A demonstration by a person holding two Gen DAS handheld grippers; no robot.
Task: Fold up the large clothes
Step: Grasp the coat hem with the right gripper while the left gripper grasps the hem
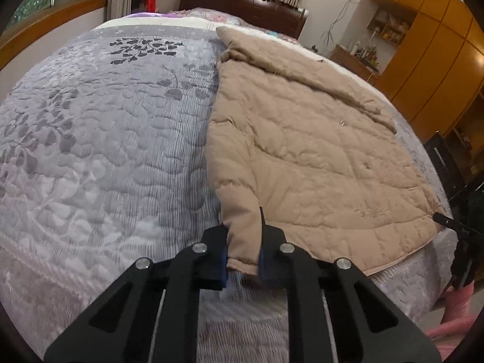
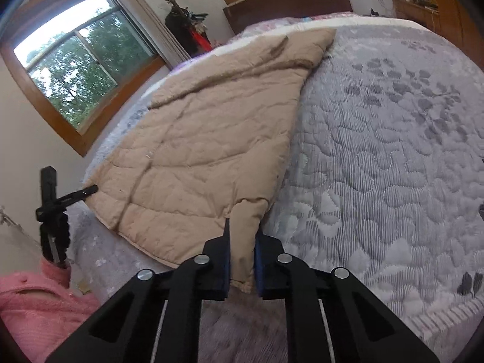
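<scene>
Grey quilted bed [image 1: 106, 139] carries 1 beige quilted garment [image 1: 302, 157], spread flat along the bed's near edge. Left gripper [image 1: 243, 251] clamps 1 near corner of the garment; right gripper [image 2: 242, 260] clamps the other near corner.

no legible text anywhere

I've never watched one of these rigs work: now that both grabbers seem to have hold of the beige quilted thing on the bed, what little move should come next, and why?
Probably lift both corners together and carry them toward the headboard. The left gripper and right gripper each pinch a near corner of the beige quilted garment, which lies flat on the grey bedspread, so its near edge is ready to fold over.
</scene>
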